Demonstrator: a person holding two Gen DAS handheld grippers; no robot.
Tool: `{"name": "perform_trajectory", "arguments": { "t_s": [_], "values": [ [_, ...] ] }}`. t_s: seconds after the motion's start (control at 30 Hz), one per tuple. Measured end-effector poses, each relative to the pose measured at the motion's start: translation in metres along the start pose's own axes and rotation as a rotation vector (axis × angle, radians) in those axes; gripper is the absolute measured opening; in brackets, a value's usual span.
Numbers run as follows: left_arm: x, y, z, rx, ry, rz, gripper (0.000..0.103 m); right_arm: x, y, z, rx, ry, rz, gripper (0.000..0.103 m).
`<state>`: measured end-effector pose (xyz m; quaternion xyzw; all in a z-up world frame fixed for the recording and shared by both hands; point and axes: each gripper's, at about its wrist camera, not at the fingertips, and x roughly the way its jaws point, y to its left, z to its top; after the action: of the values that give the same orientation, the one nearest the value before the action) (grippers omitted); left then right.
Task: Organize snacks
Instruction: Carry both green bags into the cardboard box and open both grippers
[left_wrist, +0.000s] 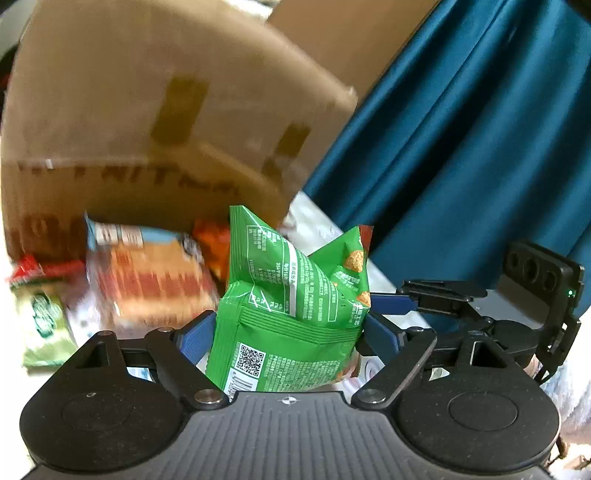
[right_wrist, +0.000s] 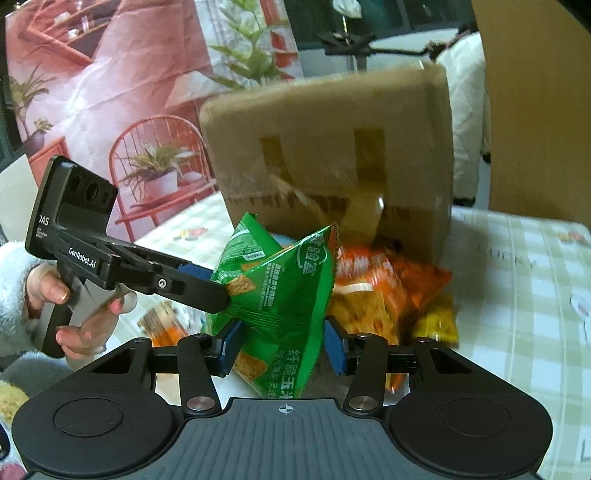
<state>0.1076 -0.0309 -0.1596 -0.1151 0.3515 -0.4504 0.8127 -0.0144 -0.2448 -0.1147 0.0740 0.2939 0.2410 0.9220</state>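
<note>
Green snack bag (left_wrist: 291, 314): upright, long axis vertical, pinched between jaws of both left gripper (left_wrist: 284, 332) and right gripper (right_wrist: 280, 341); cardboard box (right_wrist: 332, 155) directly ahead, beyond jaws

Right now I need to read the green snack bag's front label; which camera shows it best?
The right wrist view: the green snack bag shows its printed front and chip pictures there. The left wrist view shows the back, with QR code and barcode, between the left gripper fingers.
</note>
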Motion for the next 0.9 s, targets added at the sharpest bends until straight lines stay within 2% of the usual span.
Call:
{"name": "perform_trajectory", "arguments": {
  "t_s": [0.33, 0.53, 0.73, 0.9],
  "values": [
    [-0.043, -0.035, 0.047, 0.111, -0.104, 0.067, 0.087, -0.021, 0.029, 0.061, -0.115, -0.044, -0.004, 0.044],
    [-0.064, -0.050, 0.088, 0.143, -0.168, 0.101, 0.086, -0.030, 0.036, 0.105, -0.136, -0.113, -0.013, 0.044],
    [-0.061, -0.065, 0.136, 0.246, -0.196, 0.172, 0.086, -0.022, 0.032, 0.147, -0.196, -0.148, -0.069, 0.045],
    [-0.038, -0.059, 0.180, 0.237, -0.216, 0.203, 0.086, -0.013, 0.018, 0.183, -0.220, -0.202, -0.118, 0.045]
  ]
}}
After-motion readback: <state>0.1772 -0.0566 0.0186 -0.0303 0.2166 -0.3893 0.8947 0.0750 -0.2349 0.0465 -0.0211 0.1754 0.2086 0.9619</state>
